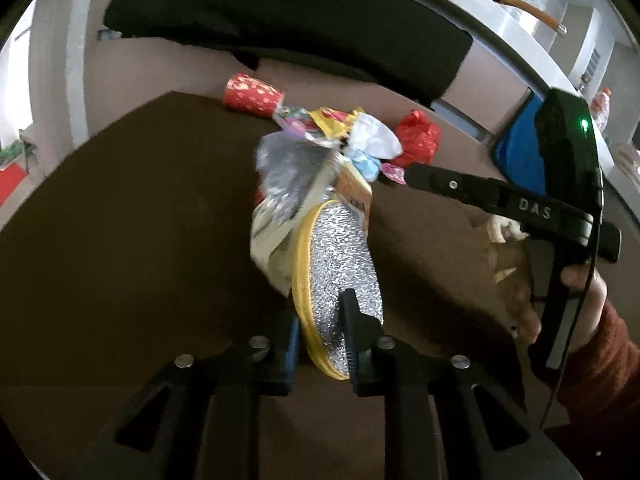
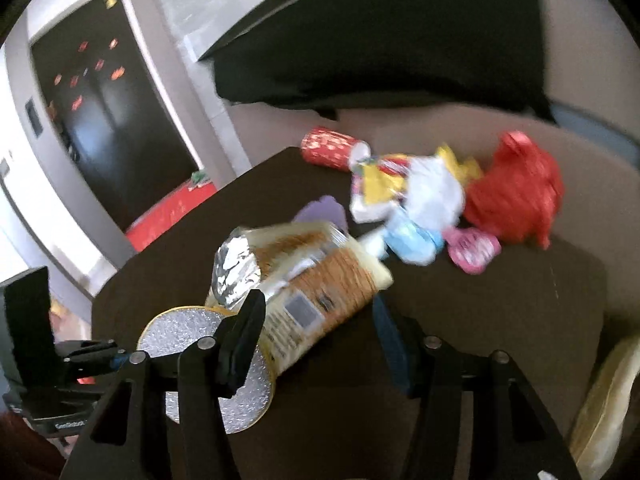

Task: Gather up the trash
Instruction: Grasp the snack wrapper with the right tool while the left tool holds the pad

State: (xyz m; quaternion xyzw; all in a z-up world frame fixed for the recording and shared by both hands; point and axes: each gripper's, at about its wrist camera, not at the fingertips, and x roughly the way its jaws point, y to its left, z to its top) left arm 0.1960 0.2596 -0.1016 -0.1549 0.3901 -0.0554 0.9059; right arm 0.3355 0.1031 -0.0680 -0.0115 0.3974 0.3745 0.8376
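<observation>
1. Presently, left gripper (image 1: 320,332) is clamped on round silver glitter pad with yellow rim (image 1: 340,276), crumpled biscuit wrapper (image 2: 312,280) resting on it.
2. Right gripper (image 2: 316,340), fingers apart, straddles wrapper; next: close on it.
3. Remaining wrappers (image 2: 416,196) heaped on brown table (image 1: 120,208).

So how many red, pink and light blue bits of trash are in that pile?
Red: 2, the paper cup and the crumpled bag
Pink: 1, the pink wrapper
Light blue: 1, the blue wrapper
Total: 4
</observation>
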